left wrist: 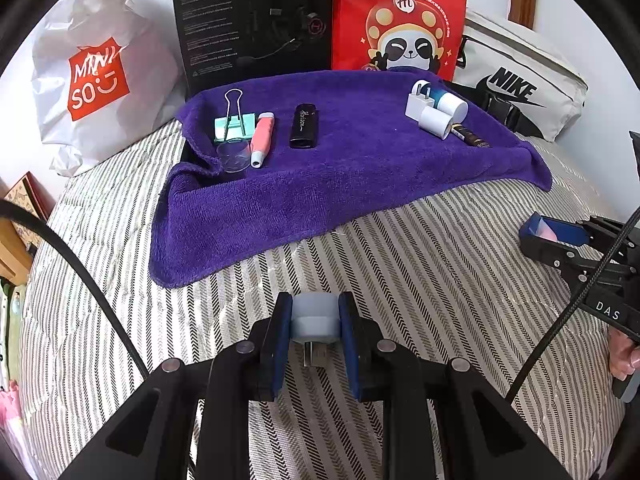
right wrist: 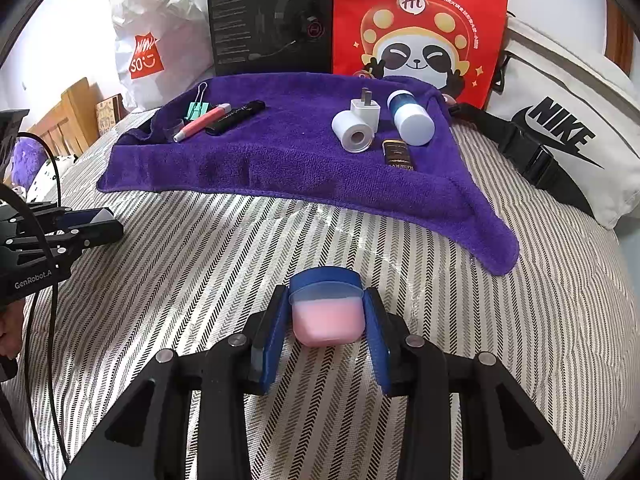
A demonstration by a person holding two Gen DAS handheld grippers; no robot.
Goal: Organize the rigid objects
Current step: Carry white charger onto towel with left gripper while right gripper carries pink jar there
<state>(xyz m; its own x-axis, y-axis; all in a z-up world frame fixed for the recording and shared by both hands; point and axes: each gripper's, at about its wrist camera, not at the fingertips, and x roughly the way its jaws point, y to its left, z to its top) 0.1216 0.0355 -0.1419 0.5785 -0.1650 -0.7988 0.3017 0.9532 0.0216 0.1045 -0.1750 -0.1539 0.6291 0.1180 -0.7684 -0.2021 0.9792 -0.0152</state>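
My left gripper [left wrist: 314,320] is shut on a pale blue USB plug adapter [left wrist: 314,318], held over the striped bed in front of the purple towel [left wrist: 360,176]. My right gripper [right wrist: 326,316] is shut on a small pink jar with a blue lid [right wrist: 326,312]; it also shows in the left wrist view [left wrist: 554,232]. On the towel's left lie a green binder clip [left wrist: 234,124], a clear cup [left wrist: 233,156], a pink tube [left wrist: 262,140] and a black lighter [left wrist: 304,126]. On its right lie a white charger [left wrist: 418,104], a white roll [left wrist: 436,122], a blue-white bottle [left wrist: 450,104] and a dark bar [left wrist: 470,136].
Behind the towel stand a black headset box [left wrist: 256,20] and a red panda bag [left wrist: 400,16]. A white Miniso bag [left wrist: 96,76] is at the left, a white Nike bag [left wrist: 520,84] at the right. The striped bedcover [left wrist: 420,264] spreads in front.
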